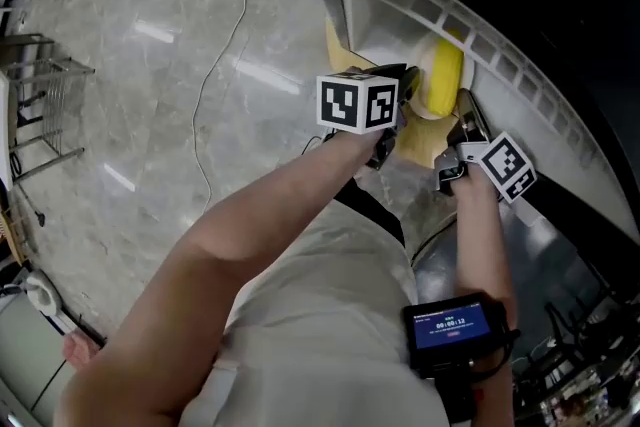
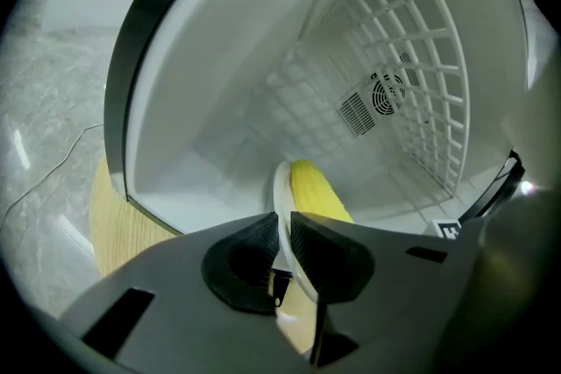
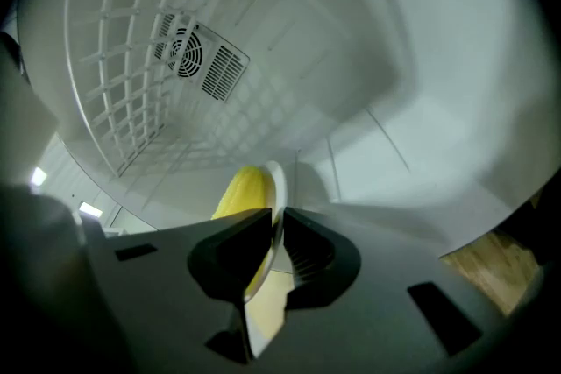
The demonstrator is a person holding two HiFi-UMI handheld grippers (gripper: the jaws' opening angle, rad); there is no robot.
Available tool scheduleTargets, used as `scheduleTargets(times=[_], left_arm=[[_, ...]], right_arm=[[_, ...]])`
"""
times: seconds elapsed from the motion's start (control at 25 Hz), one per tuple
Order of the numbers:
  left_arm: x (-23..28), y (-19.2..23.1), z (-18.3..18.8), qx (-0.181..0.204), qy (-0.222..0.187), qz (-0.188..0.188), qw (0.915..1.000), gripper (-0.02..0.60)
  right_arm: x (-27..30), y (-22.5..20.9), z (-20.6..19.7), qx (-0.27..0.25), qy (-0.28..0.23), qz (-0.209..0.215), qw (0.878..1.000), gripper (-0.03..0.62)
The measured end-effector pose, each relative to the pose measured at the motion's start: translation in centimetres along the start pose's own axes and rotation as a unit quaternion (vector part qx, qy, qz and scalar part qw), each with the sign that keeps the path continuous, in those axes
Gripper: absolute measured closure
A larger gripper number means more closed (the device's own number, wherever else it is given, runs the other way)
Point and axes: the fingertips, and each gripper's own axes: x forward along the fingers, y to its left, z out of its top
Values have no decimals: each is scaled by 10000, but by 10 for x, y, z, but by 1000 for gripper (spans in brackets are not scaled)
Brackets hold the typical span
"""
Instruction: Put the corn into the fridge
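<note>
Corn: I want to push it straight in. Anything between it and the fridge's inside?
Nothing visible. The corn lies on a plate gripped by the left gripper and right gripper, and the fridge cavity ahead looks bare.

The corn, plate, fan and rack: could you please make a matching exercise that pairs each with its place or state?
1 corn
2 plate
3 fan
4 rack

a white wire grid
b on the fridge back wall
c lies on the plate
d clamped by left gripper and right gripper

Pairs: 1-c, 2-d, 3-b, 4-a
</note>
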Motion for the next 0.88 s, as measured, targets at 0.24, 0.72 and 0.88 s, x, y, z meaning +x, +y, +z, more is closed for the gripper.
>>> scheduleTargets(times=[0.24,0.72,0.88], left_arm=[[-2,8,8,-45,-230,181,9996,532],[32,4,25,399,-43,494,9980,531],[43,4,28,564,25,592,9966,531]], right_arm=[[15,6,4,-266,139,60,9995,551],[31,-8,34,-675,121,-342,9971,551],[35,-13,40,-803,143,-492,9955,551]])
